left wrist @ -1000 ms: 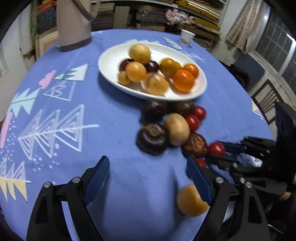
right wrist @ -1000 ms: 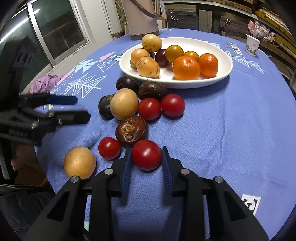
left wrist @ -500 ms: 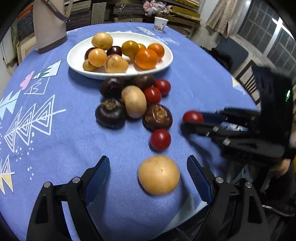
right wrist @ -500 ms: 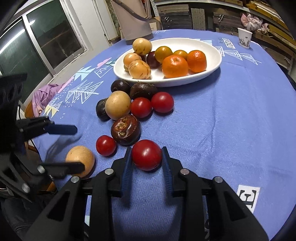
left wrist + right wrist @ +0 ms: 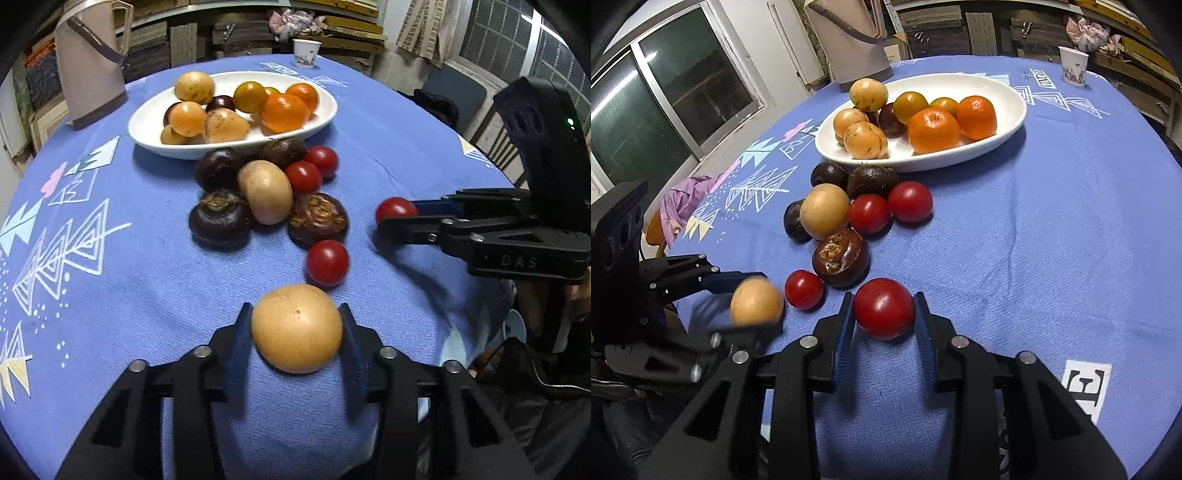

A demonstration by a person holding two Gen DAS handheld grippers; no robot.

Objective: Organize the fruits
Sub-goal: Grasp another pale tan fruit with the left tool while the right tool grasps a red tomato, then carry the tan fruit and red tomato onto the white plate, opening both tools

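Gripping a tan round fruit (image 5: 296, 328) between its blue pads, the left gripper (image 5: 295, 332) sits low over the near edge of the blue tablecloth (image 5: 155, 288), both pads pressed against the fruit's sides. Just beyond it lies a loose red tomato (image 5: 327, 263), and past that a cluster of dark brown fruits, a pale tan fruit (image 5: 266, 191) and two more tomatoes, all touching one another. Behind the cluster stands the white oval dish (image 5: 325, 110), holding tan fruits, dark ones and oranges. A beige jug (image 5: 90, 61) stands at the far left and a paper cup (image 5: 307, 52) near the far edge

The right gripper (image 5: 884, 314) is clenched on another red tomato (image 5: 884, 308), its pads against both sides, just above the cloth. In its view the left gripper's fruit appears blurred at the left, beside the loose tomato, with the cluster and dish farther on
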